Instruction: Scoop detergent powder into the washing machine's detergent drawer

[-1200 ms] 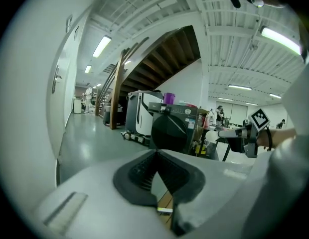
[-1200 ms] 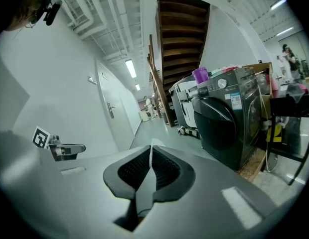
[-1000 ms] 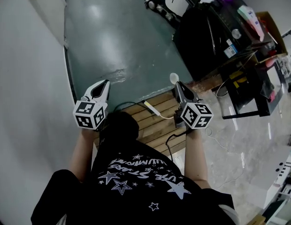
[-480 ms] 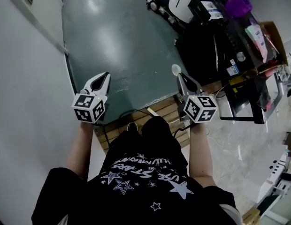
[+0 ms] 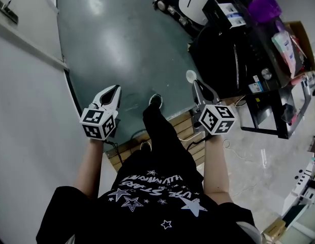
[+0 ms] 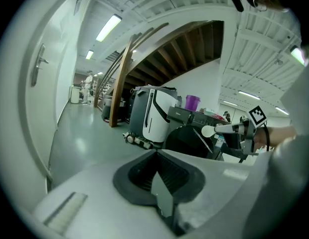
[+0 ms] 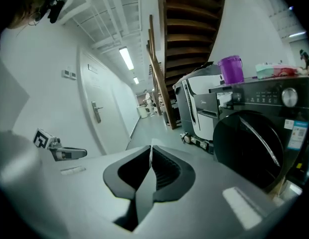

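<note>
My right gripper (image 5: 196,84) is shut on the handle of a white scoop (image 5: 190,76), whose round bowl sticks out past the fingertips. The left gripper view shows the same scoop (image 6: 208,130) held level in the air. My left gripper (image 5: 115,89) is shut with nothing in it and floats at the same height to the left. The black front-loading washing machine (image 7: 254,143) stands ahead on the right, its round door closed. A purple container (image 7: 231,68) and some packets (image 7: 274,71) sit on top. I cannot make out the detergent drawer.
A white wall with a door (image 7: 97,113) runs along the left. A green floor (image 5: 127,39) stretches ahead into a corridor. A white appliance (image 6: 152,114) stands beyond the washer, under a wooden staircase. A wooden pallet (image 5: 185,128) with cables lies by the person's feet.
The person has stepped forward off the pallet, with one leg swung ahead. Both grippers keep the same pose, and the washer has come nearer on the right.
</note>
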The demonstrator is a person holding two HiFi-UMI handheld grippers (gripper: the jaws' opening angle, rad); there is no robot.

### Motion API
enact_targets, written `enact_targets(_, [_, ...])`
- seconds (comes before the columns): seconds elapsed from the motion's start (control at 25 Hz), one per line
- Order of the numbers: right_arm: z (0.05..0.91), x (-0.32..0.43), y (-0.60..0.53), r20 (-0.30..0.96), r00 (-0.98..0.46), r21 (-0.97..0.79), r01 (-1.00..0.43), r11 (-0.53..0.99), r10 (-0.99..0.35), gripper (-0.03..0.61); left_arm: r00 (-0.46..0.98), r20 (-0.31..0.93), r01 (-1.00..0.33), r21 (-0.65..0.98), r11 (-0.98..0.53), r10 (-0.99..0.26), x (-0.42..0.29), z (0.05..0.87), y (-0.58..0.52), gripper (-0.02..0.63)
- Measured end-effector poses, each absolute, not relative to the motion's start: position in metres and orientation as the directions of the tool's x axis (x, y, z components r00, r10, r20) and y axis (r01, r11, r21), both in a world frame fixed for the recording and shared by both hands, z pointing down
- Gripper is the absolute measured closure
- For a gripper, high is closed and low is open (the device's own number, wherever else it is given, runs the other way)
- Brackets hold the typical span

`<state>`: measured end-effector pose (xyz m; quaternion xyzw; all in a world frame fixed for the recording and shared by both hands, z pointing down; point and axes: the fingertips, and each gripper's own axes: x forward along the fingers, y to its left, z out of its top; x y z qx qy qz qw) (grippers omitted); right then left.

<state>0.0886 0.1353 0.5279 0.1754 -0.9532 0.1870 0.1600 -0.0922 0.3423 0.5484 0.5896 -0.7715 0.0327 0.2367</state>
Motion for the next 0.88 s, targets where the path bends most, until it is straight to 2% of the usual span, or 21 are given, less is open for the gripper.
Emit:
enact_targets(0.48, [0.461,-0.031,-0.056,0.300,-0.898,-0.382,-0.421,0.823,-0.321,0.541,-0.037,0.421,-0.966,0.216,0.140,-0.906,-0.189,0.486,0.109,0.612])
enact_targets(0.88, [0.401,-0.030,-0.156,0.255,-0.870,-0.425,-0.494,0.759,-0.423,0.541,0.121,0.400,-0.979,0.200,-0.042,-0.909,-0.195,0.415,-0.037,0.612])
